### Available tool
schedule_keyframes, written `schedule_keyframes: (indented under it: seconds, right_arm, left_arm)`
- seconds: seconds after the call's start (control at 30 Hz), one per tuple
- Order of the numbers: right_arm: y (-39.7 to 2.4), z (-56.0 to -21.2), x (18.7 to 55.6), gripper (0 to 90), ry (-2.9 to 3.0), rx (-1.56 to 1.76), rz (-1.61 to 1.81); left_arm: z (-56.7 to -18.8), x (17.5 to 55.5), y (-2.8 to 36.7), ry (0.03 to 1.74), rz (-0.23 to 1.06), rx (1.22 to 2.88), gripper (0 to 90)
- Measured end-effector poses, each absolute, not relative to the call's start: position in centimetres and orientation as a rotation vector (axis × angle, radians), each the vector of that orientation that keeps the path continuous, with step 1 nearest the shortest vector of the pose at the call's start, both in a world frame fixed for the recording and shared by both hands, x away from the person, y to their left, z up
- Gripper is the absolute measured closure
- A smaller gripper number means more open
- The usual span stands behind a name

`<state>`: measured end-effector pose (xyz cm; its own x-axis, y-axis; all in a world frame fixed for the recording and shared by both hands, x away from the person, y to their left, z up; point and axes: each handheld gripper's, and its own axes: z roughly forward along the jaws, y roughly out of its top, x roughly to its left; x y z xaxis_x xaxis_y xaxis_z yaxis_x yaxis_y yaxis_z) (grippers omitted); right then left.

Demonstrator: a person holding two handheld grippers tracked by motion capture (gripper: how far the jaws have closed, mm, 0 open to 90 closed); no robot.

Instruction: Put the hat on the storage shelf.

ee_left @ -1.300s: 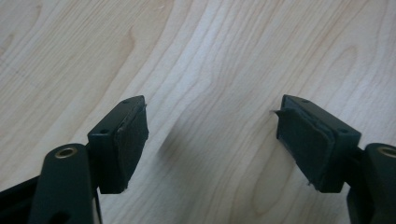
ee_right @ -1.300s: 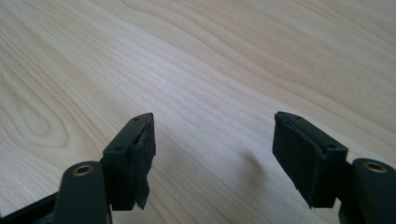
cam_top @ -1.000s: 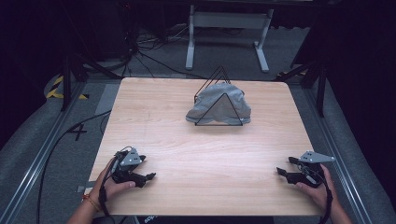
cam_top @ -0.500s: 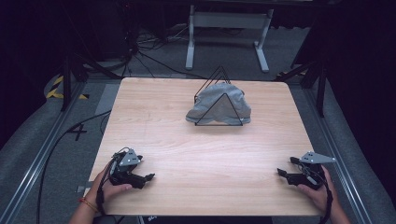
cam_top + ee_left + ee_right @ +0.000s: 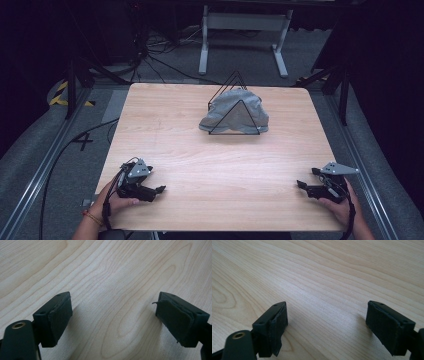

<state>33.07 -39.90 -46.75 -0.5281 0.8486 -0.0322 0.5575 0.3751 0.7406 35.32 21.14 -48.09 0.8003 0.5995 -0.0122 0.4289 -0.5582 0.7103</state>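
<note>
A grey cloth (image 5: 235, 116) lies draped over a black wire rack (image 5: 234, 80) of triangular loops at the far middle of the wooden table (image 5: 210, 155). My left gripper (image 5: 159, 189) rests near the front left edge in a person's hand and points right. Its jaws (image 5: 113, 317) stand wide apart over bare wood and have just been opening. My right gripper (image 5: 300, 184) sits near the front right edge and points left. Its jaws (image 5: 327, 322) have also just been opening, with nothing between them. Both are far from the cloth.
A white metal stand (image 5: 242, 22) rises on the floor behind the table. Black cables (image 5: 65, 150) run along the floor at the left. Grey rails (image 5: 35, 185) flank the table on both sides.
</note>
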Motion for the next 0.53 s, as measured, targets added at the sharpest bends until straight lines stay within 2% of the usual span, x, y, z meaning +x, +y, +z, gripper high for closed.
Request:
schedule_keyframes:
  seconds: [0.53]
  right_arm:
    - [-39.87,-46.74,33.09,17.9,2.228,1.224,0.968]
  left_arm:
    - [-48.09,35.41,21.18,0.753,0.291,2.248,14.4]
